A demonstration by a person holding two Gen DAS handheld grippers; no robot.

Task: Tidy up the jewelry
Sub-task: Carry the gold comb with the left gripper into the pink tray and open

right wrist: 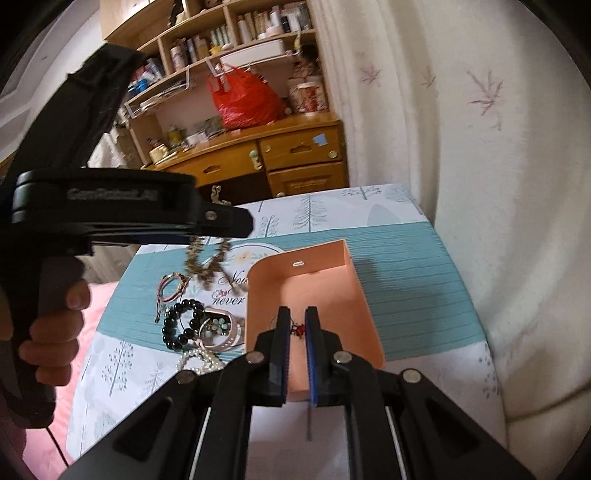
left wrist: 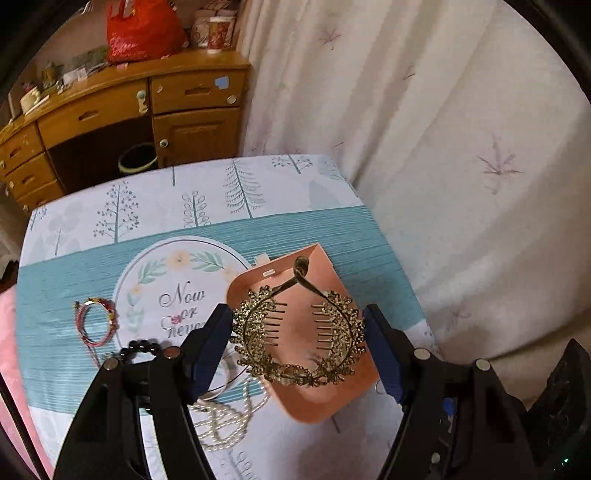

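- Left gripper (left wrist: 298, 332): clamped on a gold hair comb (left wrist: 297, 334), blue pads pressing its two ornate sides. Comb is lifted off the table, its loop end pointing to 12 o'clock, teeth facing inward.
- From the left wrist view the comb hangs over the pink tray (left wrist: 314, 398); tray floor shows through the comb's middle.
- From the right wrist view the left gripper (right wrist: 218, 236) comes in from 9 o'clock, with the comb (right wrist: 207, 264) dangling under its tip, above the table at 10 o'clock of the tray (right wrist: 365, 295). Height above the tray: can't tell.
- Right gripper (right wrist: 296, 325): jaws nearly together, narrow gap, pinching a small red-beaded piece (right wrist: 298, 329) on a thin wire ring. It sits low inside the tray, near the front; can't tell whether the piece touches the floor.
- Tray: open-topped, rounded corners, sits on the printed tablecloth (left wrist: 92, 258) at 3 o'clock of the round "Now or never" print (left wrist: 181, 302).
- Still on the cloth, at 9 o'clock of the tray:
  - red cord bracelet (left wrist: 96, 323), farthest out
  - black bead bracelet (right wrist: 181, 325)
  - pearl strand (left wrist: 225, 417), nearest the camera, partly under the left finger
  - watch-like band with floral face (right wrist: 221, 328), touching the black beads
- Background at 11 o'clock: wooden desk (left wrist: 122, 107) with a red bag (left wrist: 142, 29) on top.
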